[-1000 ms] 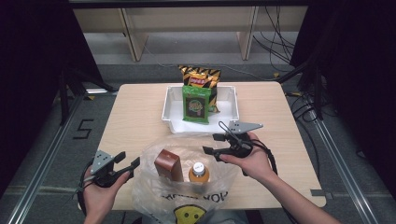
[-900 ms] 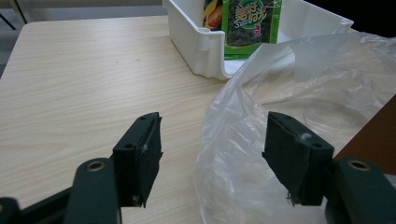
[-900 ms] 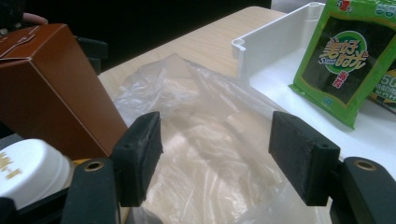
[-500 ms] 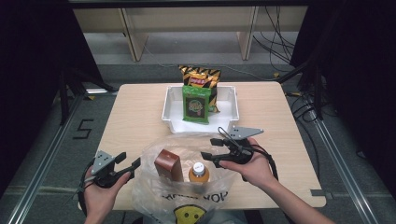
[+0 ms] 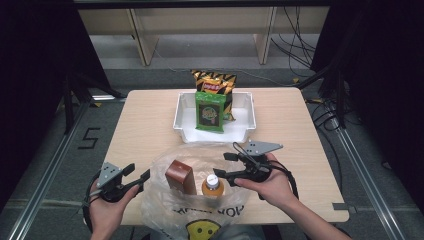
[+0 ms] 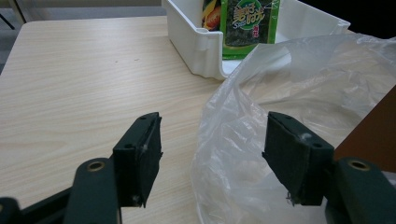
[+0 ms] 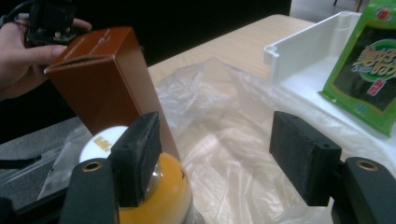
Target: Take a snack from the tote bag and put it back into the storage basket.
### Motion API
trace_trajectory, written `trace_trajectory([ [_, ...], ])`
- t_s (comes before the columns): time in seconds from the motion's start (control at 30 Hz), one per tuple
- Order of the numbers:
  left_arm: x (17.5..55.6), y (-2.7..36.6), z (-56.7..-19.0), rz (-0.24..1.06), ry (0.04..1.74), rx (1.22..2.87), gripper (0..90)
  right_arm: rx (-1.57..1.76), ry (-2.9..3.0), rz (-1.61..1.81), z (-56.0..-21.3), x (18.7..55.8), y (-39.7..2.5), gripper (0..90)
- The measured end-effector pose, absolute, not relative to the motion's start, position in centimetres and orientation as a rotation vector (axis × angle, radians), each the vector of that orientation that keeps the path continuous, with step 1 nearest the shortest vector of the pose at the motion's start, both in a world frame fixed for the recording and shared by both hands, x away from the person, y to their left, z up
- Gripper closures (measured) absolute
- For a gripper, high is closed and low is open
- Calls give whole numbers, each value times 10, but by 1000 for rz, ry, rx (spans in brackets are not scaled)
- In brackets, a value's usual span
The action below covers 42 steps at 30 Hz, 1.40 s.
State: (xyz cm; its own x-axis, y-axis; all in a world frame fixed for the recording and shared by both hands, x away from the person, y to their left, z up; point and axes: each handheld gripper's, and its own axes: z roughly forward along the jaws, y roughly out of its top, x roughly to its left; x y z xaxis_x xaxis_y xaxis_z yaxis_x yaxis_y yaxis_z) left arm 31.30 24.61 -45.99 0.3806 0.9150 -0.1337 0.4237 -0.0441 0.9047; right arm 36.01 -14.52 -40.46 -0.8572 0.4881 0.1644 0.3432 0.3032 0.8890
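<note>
Right gripper (image 5: 224, 165) jaws spread, nothing between; orange bottle with white cap (image 5: 212, 185) just below its near jaw, brown upright carton (image 5: 181, 177) beside it, both inside the clear plastic bag (image 5: 170, 210). Left gripper (image 5: 137, 175) also agape, at the bag's left edge. Left gripper view adds bag film (image 6: 243, 140) running between the pads, untouched. White tray (image 5: 186, 114) beyond holds green packet (image 5: 210, 112).

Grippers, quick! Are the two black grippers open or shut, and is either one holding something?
Left gripper: open, holding nothing, at the clear plastic bag's rim.
Right gripper: open, holding nothing, by the orange bottle with a white cap.
</note>
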Motion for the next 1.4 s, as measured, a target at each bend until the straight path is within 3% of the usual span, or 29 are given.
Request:
trace_trajectory([
  [0.6, 313, 245, -458, 623, 1191, 1650, 362, 695, 2429, 1686, -392, 346, -135, 309],
  [1.4, 312, 246, -458, 621, 1185, 1653, 362, 719, 2587, 1548, -442, 334, -116, 271],
])
